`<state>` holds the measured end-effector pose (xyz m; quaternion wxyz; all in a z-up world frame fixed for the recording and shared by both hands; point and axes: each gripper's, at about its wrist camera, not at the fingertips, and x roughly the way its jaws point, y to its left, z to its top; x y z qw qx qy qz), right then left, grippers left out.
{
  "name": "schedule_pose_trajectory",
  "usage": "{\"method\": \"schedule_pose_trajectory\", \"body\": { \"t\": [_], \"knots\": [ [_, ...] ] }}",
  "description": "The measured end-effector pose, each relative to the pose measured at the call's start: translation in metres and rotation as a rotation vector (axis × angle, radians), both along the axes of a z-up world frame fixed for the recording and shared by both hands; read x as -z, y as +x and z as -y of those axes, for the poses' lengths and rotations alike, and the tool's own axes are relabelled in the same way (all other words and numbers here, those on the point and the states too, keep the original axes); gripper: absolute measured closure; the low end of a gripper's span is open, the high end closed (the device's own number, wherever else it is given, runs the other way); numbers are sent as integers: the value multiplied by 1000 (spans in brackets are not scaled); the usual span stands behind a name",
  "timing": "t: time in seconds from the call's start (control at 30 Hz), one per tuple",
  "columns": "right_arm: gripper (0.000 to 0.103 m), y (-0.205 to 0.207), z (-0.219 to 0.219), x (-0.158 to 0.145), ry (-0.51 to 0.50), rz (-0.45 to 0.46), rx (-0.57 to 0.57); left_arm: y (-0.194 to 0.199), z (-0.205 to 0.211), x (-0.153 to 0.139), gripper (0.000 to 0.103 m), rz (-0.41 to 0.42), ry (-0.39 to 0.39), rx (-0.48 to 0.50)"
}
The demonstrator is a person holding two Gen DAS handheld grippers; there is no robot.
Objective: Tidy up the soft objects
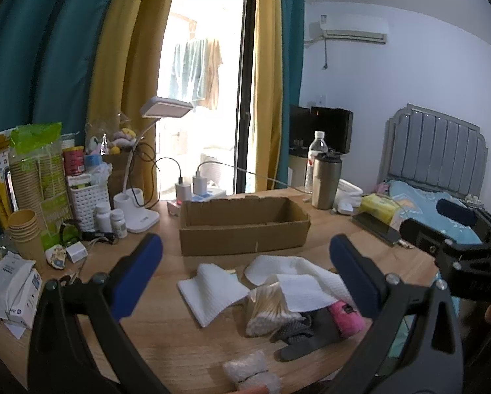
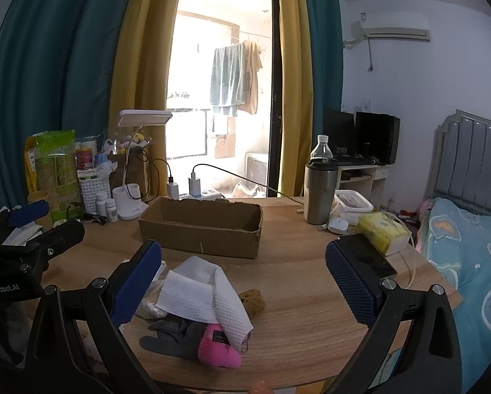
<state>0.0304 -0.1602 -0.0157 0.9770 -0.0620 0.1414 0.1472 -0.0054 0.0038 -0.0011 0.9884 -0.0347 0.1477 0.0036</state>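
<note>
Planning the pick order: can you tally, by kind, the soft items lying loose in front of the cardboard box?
White textured cloths: 2
Cotton swab pack: 1
Grey glove: 1
Pink plush keychain: 1
Brown sponge: 1
Bubble-wrap bundle: 1
Total: 7

We see a wooden desk (image 2: 294,282) before a bright balcony door (image 2: 225,92) framed by yellow and teal curtains (image 2: 65,65). An air conditioner (image 2: 394,31) hangs on the pale wall; a grey-headboard bed (image 2: 468,151) stands beyond the desk's right edge.
</note>
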Motion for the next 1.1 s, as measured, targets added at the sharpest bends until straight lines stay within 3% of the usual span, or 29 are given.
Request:
{"method": "schedule_pose_trajectory", "body": {
  "t": [1.1],
  "knots": [
    [1,0,-1,-3,5,-6,-8,-1,-2,-2,0,3,-3,7]
  ]
}}
